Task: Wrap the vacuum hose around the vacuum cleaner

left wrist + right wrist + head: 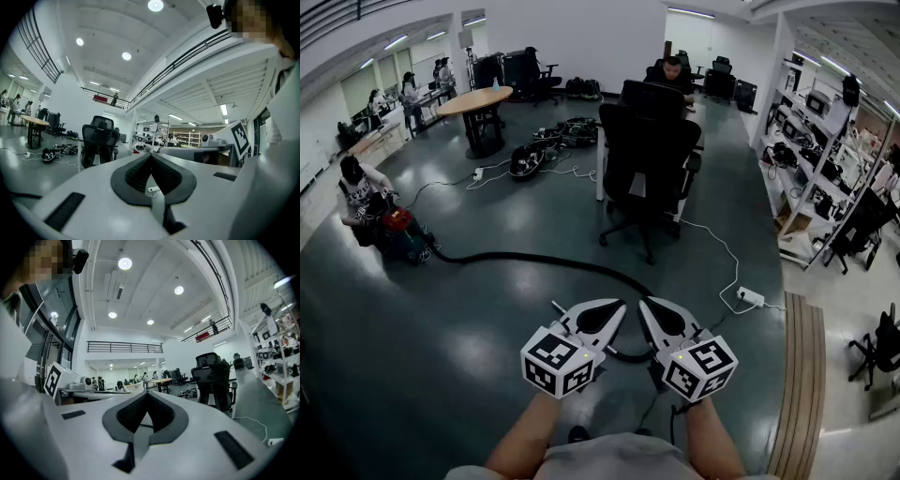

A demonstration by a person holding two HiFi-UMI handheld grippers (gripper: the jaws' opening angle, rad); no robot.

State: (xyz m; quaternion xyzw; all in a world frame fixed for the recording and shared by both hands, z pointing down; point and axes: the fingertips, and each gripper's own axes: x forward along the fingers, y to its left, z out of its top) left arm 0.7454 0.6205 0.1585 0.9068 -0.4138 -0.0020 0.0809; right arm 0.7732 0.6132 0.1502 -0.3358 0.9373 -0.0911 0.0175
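Observation:
The red vacuum cleaner point(396, 225) stands on the dark floor at the far left, beside a crouching person point(356, 192). Its black hose point(534, 258) runs right across the floor, then curves down and passes under my two grippers. My left gripper point(622, 305) and right gripper point(643, 303) are held side by side, level, above the hose's near end point(630, 357). Both are shut with nothing between the jaws. The left gripper point(151, 154) points toward an office chair. The right gripper point(146, 393) points across the room; in neither gripper view do I see the vacuum.
A black office chair point(647, 159) and a desk stand ahead. A white power strip point(749, 297) with its cable lies at the right. Shelving point(811, 159) lines the right wall. A round table point(478, 101) and a heap of cables point(548, 145) are farther back.

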